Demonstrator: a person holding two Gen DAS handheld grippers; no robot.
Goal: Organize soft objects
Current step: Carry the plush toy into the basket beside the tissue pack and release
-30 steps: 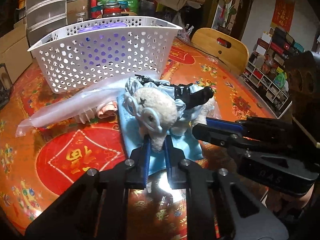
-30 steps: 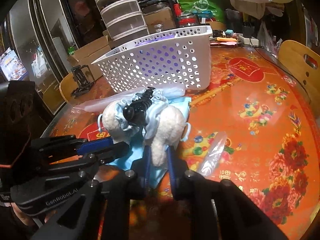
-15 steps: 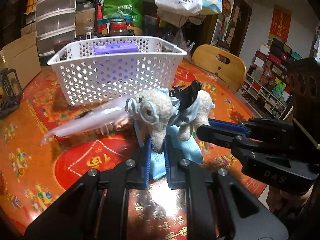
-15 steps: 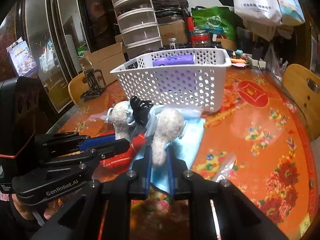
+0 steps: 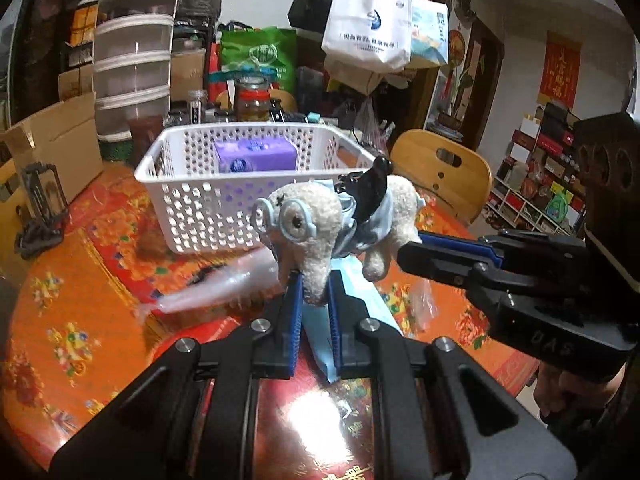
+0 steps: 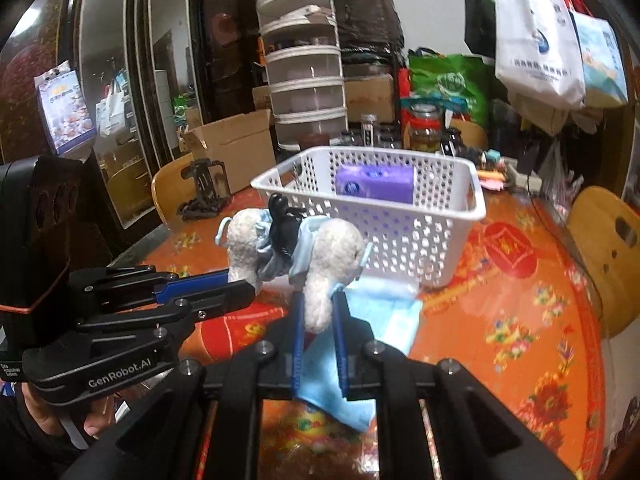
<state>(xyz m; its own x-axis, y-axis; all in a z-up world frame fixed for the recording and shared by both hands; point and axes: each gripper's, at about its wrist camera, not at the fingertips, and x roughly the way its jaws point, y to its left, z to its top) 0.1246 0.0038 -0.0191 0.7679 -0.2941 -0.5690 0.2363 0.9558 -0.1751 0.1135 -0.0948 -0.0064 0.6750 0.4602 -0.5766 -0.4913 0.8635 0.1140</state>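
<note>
A cream plush toy (image 5: 320,220) with blue goggles, a pale blue garment and a black clip on its back hangs in the air, held from both ends. My left gripper (image 5: 314,292) is shut on its front leg. My right gripper (image 6: 318,312) is shut on its rear leg (image 6: 320,300). The toy (image 6: 296,240) is level with the near wall of a white perforated basket (image 5: 208,200), which holds a purple pack (image 5: 256,156). The basket (image 6: 400,232) and the pack (image 6: 374,184) also show in the right wrist view. A light blue cloth (image 5: 352,300) lies on the table below the toy.
The round table (image 5: 80,300) has an orange-red patterned cover. A clear plastic bag (image 5: 224,284) lies left of the cloth, a smaller one (image 5: 420,300) to its right. A wooden chair (image 5: 444,172) stands behind. Boxes, drawers and jars crowd the far edge.
Both grippers have lifted the plush toy off the blue cloth and up to the height of the basket's wall. The cloth stays on the table.
</note>
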